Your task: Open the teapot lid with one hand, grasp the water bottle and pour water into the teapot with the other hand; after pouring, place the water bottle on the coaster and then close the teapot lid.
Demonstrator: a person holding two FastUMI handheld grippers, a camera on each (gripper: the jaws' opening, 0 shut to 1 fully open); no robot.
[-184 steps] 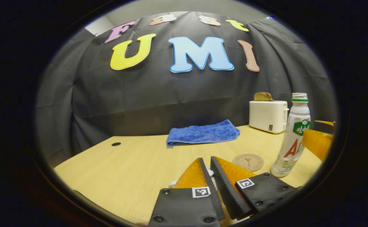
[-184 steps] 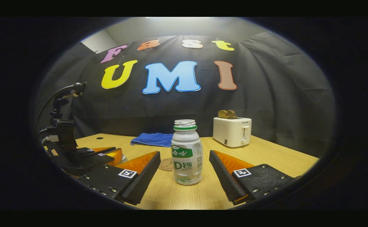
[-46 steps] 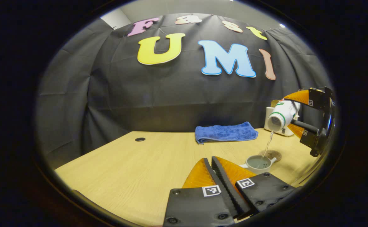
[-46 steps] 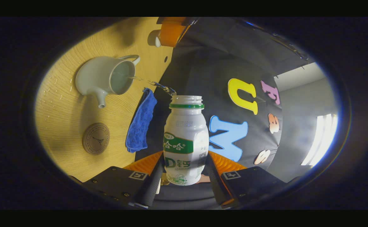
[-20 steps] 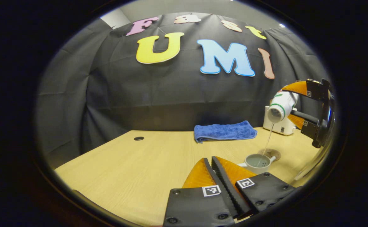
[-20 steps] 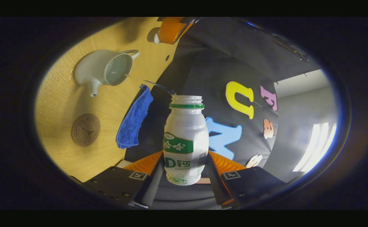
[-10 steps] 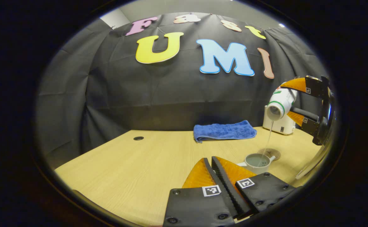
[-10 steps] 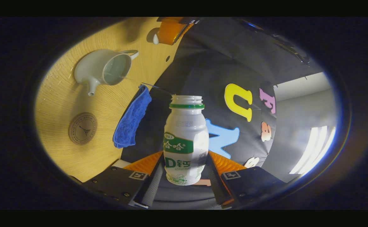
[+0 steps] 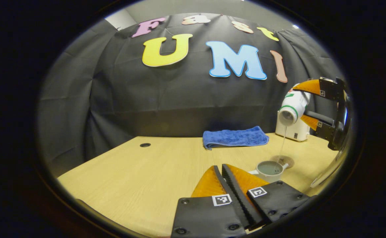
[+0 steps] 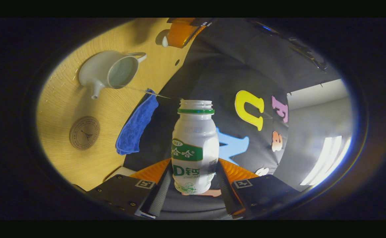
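1. With its jaws pressed together, the left tool (image 9: 225,172) holds the lid (image 10: 165,41); replacing it remains.
2. The right tool (image 10: 194,180) grips the tipped water bottle (image 10: 195,147).
3. A thin stream enters the open teapot (image 9: 269,170) on the worktop (image 9: 153,172); the coaster (image 10: 84,133) awaits the bottle.

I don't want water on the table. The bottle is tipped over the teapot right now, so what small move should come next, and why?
Probably tip the bottle back upright. It lies tilted in the right tool, and just a thin stream falls from its mouth into the open teapot, which already holds water. Drops already lie on the table by the pot. The coaster beside the teapot is bare and waits for the bottle.
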